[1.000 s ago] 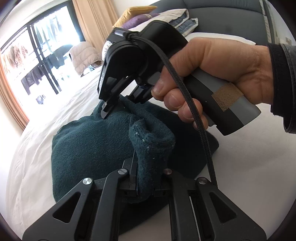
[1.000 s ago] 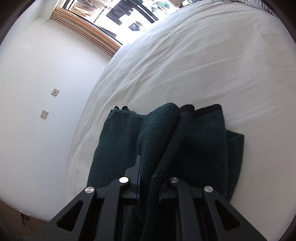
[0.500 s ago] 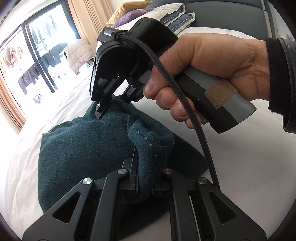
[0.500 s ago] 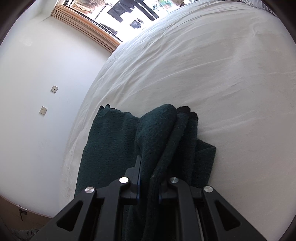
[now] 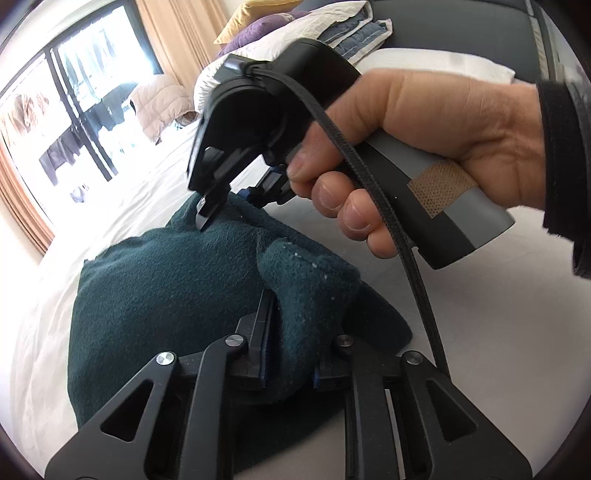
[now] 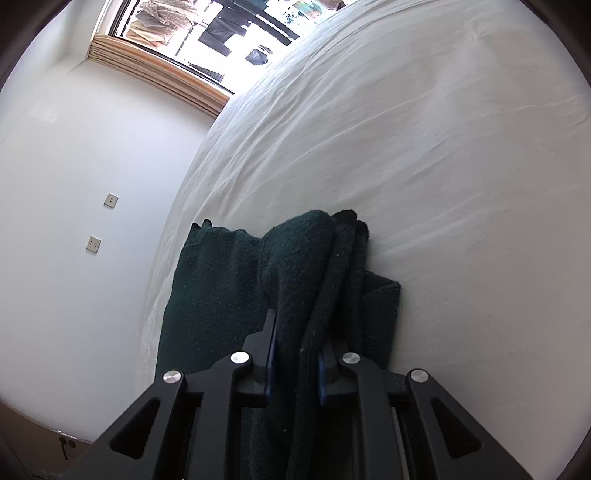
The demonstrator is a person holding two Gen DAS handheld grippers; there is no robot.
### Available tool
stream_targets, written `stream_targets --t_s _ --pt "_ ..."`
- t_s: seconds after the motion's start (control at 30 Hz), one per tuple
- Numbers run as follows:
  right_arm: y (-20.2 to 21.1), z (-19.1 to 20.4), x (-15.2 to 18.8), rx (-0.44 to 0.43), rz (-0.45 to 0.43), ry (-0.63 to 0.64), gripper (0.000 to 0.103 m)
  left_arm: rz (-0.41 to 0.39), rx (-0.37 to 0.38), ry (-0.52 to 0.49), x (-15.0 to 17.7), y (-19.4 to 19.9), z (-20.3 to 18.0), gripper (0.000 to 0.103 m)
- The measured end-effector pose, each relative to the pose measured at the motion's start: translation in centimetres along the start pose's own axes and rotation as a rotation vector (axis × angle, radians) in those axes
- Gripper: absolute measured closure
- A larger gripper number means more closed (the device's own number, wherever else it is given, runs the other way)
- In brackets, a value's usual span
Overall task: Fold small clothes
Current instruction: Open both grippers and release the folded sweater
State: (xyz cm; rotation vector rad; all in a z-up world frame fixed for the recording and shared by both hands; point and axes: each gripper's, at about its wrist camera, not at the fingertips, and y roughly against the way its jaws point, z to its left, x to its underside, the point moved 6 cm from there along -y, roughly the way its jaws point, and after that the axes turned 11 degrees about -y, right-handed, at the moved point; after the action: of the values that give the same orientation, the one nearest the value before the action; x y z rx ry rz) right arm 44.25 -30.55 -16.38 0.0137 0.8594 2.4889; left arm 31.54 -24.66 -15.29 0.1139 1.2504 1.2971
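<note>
A dark green fleece garment [image 5: 155, 295] lies partly folded on the white bed sheet [image 5: 498, 332]. My left gripper [image 5: 291, 347] is shut on a bunched fold of it at the near edge. My right gripper [image 5: 236, 206], held in a hand, is shut on the garment's far edge in the left wrist view. In the right wrist view the right gripper [image 6: 295, 365] pinches a thick fold of the garment [image 6: 221, 295], whose layers drape down onto the sheet [image 6: 443, 184].
Folded bedding and pillows [image 5: 332, 33] are piled at the head of the bed. A beige padded jacket [image 5: 159, 103] lies near the window [image 5: 74, 92]. A white wall [image 6: 74, 221] with two switch plates runs along the bed's edge.
Both grippers have carried their held edges across the garment. The fold has closed further, and the black-trimmed edge seen from the right wrist has drawn in under the held layers.
</note>
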Motion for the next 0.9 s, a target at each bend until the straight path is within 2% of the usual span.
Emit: stream_targets --t_s 0.07,0.17,0.2,0.23,0.27,0.3,0.33,0.43,0.5,0.53,0.6,0.67,0.7,0.73,0.77,0.9 --pt "0.4 -0.2 0.2 -0.003 -0.017 -0.014 0.087 -0.009 0.046 0.036 0.4 1.3 0.5 0.082" --pt "2.0 -0.8 0.3 0.007 -0.065 -0.048 0.084 -0.038 0.079 0.096 1.8 4.3 1.2 0.071" --pt "2.8 -1.1 0.3 0.015 -0.091 -0.063 0.084 -0.060 0.089 0.122 2.4 5.7 1.7 0.060" --pt "3.7 -1.3 0.4 0.029 -0.117 -0.070 0.084 -0.084 0.084 0.150 3.0 7.0 2.5 0.042" --pt "4.7 -1.4 0.5 0.084 -0.151 -0.060 0.082 -0.102 0.072 0.183 3.7 8.2 3.5 0.038" --pt "5.6 -1.3 0.8 0.141 -0.177 -0.037 0.082 -0.114 0.060 0.222 4.5 9.4 4.8 0.038" --pt "6.3 -0.9 1.2 0.145 -0.185 -0.026 0.082 -0.121 0.056 0.257 5.2 10.2 6.2 0.038" --pt "7.8 1.9 3.6 0.018 -0.172 0.008 0.082 -0.126 0.039 0.360 7.1 11.4 10.7 0.038" --pt "7.3 4.2 6.1 -0.053 -0.120 0.059 0.082 -0.110 -0.010 0.388 7.8 10.8 13.9 0.039" --pt "6.5 5.0 7.4 -0.077 -0.081 0.075 0.082 -0.100 -0.022 0.414 8.0 10.2 15.5 0.046" --pt "4.8 5.7 9.5 -0.065 -0.023 0.103 0.082 -0.058 -0.014 0.455 8.0 8.2 18.2 0.062" --pt "3.2 4.8 10.6 -0.007 0.009 0.100 0.082 0.023 0.011 0.437 8.3 5.5 19.2 0.073" --pt "2.7 4.1 10.9 0.014 0.015 0.090 0.083 0.062 0.035 0.454 9.0 4.4 19.3 0.074" --pt "2.5 3.6 11.3 0.025 0.015 0.087 0.092 0.096 0.052 0.467 9.8 3.7 19.0 0.074" --pt "2.6 3.0 11.6 0.033 0.009 0.086 0.099 0.103 0.043 0.461 10.2 3.6 18.6 0.074" --pt "3.9 1.2 13.2 0.046 -0.016 0.065 0.103 0.089 0.020 0.400 11.6 5.1 16.0 0.074"
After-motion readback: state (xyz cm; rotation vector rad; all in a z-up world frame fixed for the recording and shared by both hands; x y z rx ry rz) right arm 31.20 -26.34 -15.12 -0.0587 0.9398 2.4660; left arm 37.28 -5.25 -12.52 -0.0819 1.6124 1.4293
